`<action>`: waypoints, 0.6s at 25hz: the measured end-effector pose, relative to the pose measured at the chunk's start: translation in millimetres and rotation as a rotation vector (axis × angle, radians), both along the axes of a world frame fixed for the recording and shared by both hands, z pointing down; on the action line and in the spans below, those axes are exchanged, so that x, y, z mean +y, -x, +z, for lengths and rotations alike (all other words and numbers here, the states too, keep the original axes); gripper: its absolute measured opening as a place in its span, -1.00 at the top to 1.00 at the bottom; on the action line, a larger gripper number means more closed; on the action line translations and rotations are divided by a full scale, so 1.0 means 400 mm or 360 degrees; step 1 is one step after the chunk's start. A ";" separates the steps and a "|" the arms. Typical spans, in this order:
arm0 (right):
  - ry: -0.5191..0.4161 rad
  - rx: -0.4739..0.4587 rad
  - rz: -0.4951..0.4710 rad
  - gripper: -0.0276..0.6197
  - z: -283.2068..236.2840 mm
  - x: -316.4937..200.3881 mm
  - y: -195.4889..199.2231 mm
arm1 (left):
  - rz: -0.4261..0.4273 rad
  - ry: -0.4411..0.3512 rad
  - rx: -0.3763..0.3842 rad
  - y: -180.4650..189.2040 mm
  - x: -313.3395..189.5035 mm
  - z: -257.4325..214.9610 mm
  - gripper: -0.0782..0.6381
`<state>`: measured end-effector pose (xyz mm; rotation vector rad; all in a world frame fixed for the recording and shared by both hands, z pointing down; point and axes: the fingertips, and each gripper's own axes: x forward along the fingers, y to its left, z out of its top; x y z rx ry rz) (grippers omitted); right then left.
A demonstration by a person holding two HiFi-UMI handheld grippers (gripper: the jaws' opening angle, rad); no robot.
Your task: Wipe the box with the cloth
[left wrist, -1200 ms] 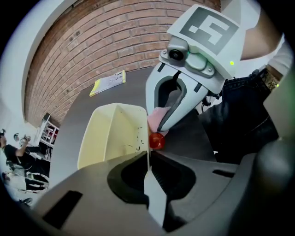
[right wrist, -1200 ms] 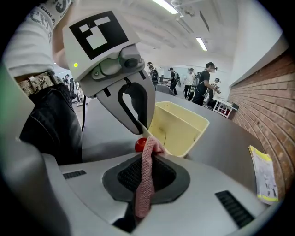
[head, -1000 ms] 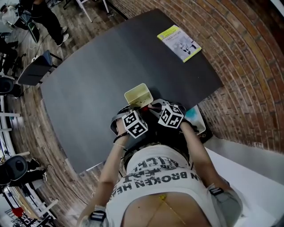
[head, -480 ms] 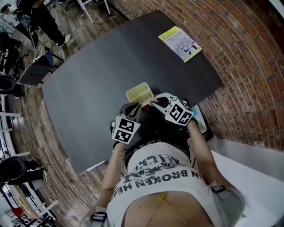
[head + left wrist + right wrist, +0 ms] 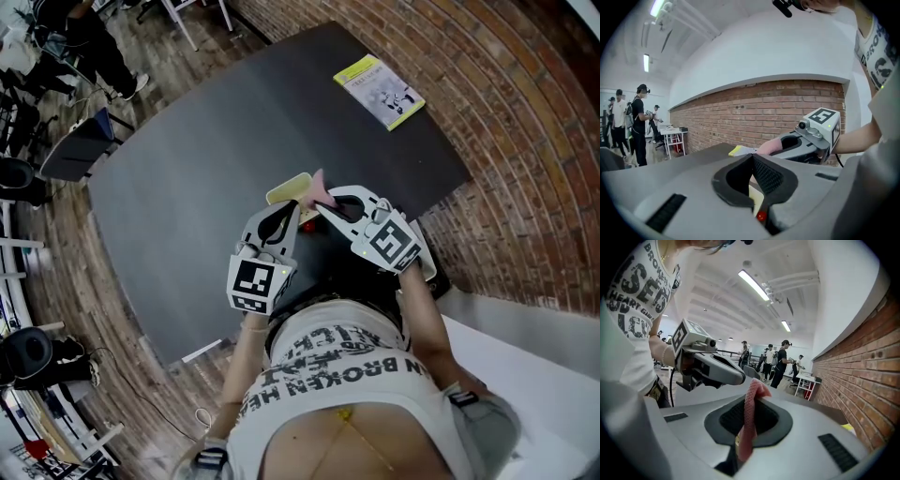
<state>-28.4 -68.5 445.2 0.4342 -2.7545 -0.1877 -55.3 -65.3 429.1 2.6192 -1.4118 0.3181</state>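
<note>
A small pale-yellow box (image 5: 287, 191) stands on the dark table (image 5: 206, 150) near its front edge. Both grippers are held up side by side just in front of it. My right gripper (image 5: 319, 201) is shut on a pink cloth (image 5: 320, 185), which sticks up past the fingertips; in the right gripper view the cloth (image 5: 749, 418) hangs pinched between the jaws. My left gripper (image 5: 292, 208) is shut with nothing in it, its pads (image 5: 766, 176) pressed together. The left gripper view shows the right gripper (image 5: 769, 151) with its pink cloth (image 5: 771, 146).
A yellow-edged booklet (image 5: 378, 91) lies at the table's far right corner. A brick wall (image 5: 525, 141) runs along the right. A dark chair (image 5: 75, 145) and several people (image 5: 780, 359) are off to the left, across the wooden floor.
Both grippers have risen from low at the table's front edge. The left one has rolled and shut. The pink cloth now shows above the right gripper's tips.
</note>
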 end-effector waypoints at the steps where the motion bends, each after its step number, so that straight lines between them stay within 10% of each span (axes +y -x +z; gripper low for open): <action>1: -0.0004 -0.0016 0.0010 0.86 -0.011 0.002 0.001 | -0.0004 -0.0011 0.0009 0.000 0.001 -0.008 0.76; 15: 0.0025 -0.0070 0.0078 0.86 -0.037 0.030 -0.008 | -0.0019 -0.0062 0.0044 -0.005 0.014 -0.046 0.76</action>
